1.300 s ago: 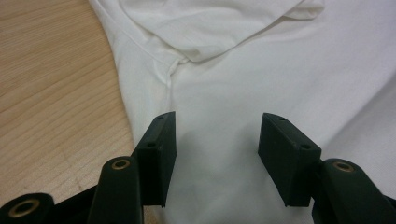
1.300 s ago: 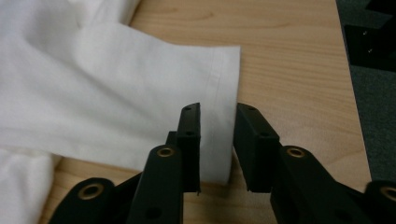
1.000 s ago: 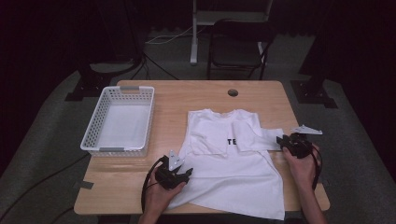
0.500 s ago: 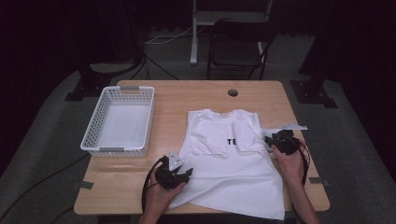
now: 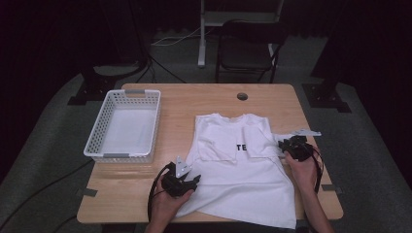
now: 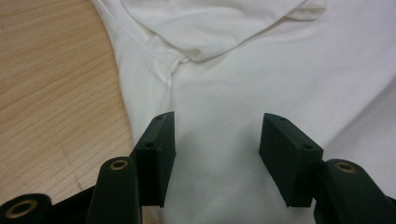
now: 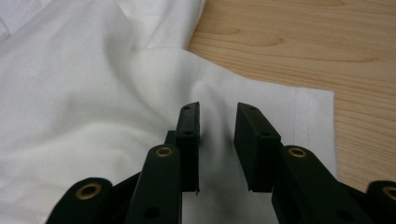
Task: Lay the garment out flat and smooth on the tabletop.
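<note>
White T-shirt [image 5: 243, 165] lies spread on the wooden surface [image 5: 194, 102], right of centre, collar toward the far edge, hem at the near edge; black letters "TE" show on the chest; its left sleeve is folded in over the chest; its right sleeve [image 5: 296, 133] sticks out flat to the right.

Left gripper [image 5: 187, 180] sits at the near-left edge of the shirt, held by the person's left hand [image 5: 167, 204]; in the left gripper view [image 6: 217, 154] the jaws stand wide apart over plain white cloth, just beside the shirt's side seam, bare wood to the left; nothing between the pads, not gripping.

Right gripper [image 5: 286, 145] sits at the shirt's right side, at the base of the right sleeve, held by the right hand [image 5: 303, 167]; its jaws have just been closing; in the right gripper view [image 7: 217, 135] a narrow gap remains, with a raised ridge of sleeve cloth running into it; pads do not visibly press the cloth, so not clamped yet.

White plastic basket [image 5: 99, 138] stands on the left part of the surface, well apart from the shirt; dark chair [image 5: 248, 48] on the floor beyond the far edge.
</note>
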A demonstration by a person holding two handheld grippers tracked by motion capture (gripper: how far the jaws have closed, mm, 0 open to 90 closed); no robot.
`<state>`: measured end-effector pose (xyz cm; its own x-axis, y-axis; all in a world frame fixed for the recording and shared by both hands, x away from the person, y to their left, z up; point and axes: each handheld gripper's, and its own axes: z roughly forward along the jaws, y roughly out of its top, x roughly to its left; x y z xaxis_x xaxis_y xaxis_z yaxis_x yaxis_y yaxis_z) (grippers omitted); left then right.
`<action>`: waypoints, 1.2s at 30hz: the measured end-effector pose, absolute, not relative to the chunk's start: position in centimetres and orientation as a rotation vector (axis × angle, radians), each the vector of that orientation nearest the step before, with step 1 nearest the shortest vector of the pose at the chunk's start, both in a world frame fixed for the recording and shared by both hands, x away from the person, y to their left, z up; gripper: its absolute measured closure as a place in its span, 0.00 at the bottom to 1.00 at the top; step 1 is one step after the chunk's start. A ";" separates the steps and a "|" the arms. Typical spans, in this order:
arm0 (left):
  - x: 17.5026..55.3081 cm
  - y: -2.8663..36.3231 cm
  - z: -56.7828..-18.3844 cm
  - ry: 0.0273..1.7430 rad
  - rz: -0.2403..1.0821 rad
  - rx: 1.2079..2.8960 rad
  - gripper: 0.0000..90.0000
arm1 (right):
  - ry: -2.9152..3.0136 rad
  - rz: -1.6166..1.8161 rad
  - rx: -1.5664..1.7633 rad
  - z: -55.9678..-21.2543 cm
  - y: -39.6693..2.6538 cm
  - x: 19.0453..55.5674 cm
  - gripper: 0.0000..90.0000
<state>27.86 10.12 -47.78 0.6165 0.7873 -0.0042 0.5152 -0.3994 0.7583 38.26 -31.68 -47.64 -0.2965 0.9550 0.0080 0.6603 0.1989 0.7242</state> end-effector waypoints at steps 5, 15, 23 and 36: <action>27.9 10.1 -47.8 1.020 0.462 2.090 0.52 | 2.031 0.875 1.506 -47.6 -32.0 38.2 0.80; 27.9 10.1 -47.8 1.020 0.461 2.089 0.52 | 2.012 0.866 1.524 -47.6 -32.7 37.9 0.82; 27.9 10.1 -47.8 1.020 0.460 2.090 0.52 | 1.982 0.865 1.544 -47.7 -33.7 37.7 0.83; 27.9 10.1 -47.8 1.020 0.458 2.087 0.51 | 1.959 0.842 1.581 -47.5 -35.3 37.3 0.89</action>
<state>27.88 10.14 -47.78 0.6176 0.7864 -0.0084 0.5161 -0.3972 0.7588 37.27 -35.26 -47.55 -0.2154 0.9765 0.0105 0.6797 0.1422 0.7196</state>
